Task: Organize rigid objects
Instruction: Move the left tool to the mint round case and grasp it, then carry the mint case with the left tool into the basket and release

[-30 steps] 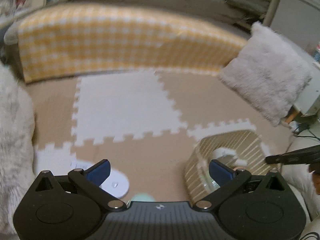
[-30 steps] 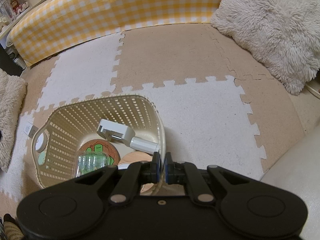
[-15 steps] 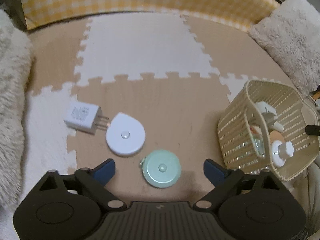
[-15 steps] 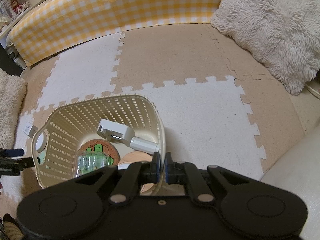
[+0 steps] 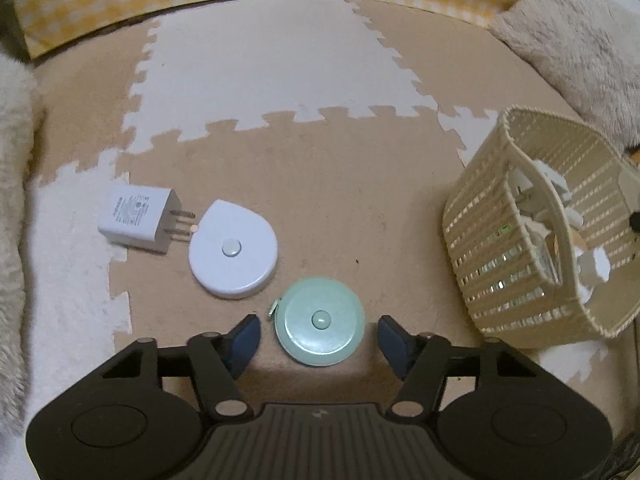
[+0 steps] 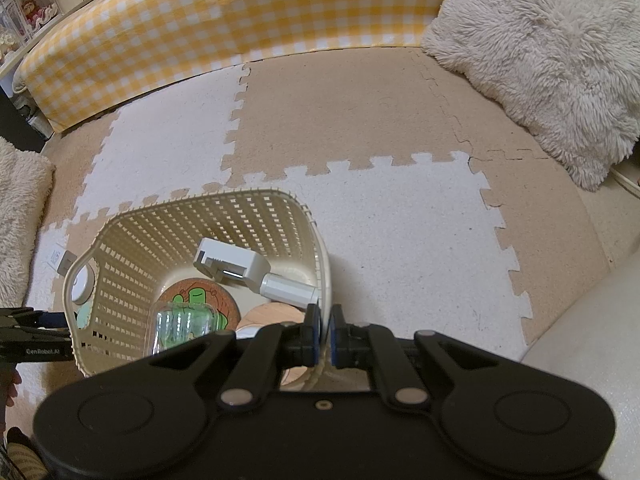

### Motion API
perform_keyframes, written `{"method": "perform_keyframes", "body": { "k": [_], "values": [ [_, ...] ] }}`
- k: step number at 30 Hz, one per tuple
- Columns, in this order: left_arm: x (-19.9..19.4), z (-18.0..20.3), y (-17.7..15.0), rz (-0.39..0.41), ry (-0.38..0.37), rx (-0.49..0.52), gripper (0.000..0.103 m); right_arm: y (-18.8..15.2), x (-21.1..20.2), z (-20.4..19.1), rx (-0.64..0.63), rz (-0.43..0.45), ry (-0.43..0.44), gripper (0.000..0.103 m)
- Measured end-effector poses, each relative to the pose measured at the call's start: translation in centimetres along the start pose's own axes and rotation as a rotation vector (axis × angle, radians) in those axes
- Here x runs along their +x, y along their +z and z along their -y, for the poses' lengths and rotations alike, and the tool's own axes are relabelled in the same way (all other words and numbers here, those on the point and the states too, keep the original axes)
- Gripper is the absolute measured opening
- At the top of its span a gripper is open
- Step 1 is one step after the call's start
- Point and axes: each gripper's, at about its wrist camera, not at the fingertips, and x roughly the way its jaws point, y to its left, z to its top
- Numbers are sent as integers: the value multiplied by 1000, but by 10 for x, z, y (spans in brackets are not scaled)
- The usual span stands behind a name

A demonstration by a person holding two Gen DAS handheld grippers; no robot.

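My left gripper point(image 5: 319, 334) is open, its fingers on either side of a round mint-green tape measure point(image 5: 320, 326) lying on the foam mat. A white round tape measure point(image 5: 233, 249) and a white plug adapter point(image 5: 138, 218) lie just beyond to the left. The cream slatted basket point(image 5: 520, 216) stands at the right. My right gripper point(image 6: 325, 336) is shut on the basket's near rim point(image 6: 326, 280). Inside the basket are a white gimbal handle point(image 6: 248, 274), a round cork coaster point(image 6: 200, 300) and a clear plastic pack point(image 6: 184, 326).
A yellow checked cushion wall point(image 6: 224, 28) runs along the back. Fluffy white pillows lie at the right point(image 6: 540, 52) and the left point(image 5: 12, 184). The floor is tan and white puzzle mat point(image 6: 380, 120). My left gripper also shows in the right wrist view point(image 6: 36, 340).
My left gripper has tilted down and dropped toward the mat, coming around the mint-green tape measure. The right gripper and basket have not moved.
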Motion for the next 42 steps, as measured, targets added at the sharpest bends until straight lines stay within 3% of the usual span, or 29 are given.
{"method": "perform_keyframes", "body": {
  "k": [12, 28, 35, 42],
  "values": [
    [-7, 2, 2, 23, -26, -4, 52, 0, 0, 0, 0, 0, 0, 6],
    [-75, 17, 18, 253, -168, -55, 52, 0, 0, 0, -1, 0, -1, 5],
    [-100, 38, 15, 345, -195, 20, 52, 0, 0, 0, -2, 0, -2, 6],
    [-101, 76, 8, 351, -275, 120, 52, 0, 0, -1, -5, 0, -4, 6]
  ]
}}
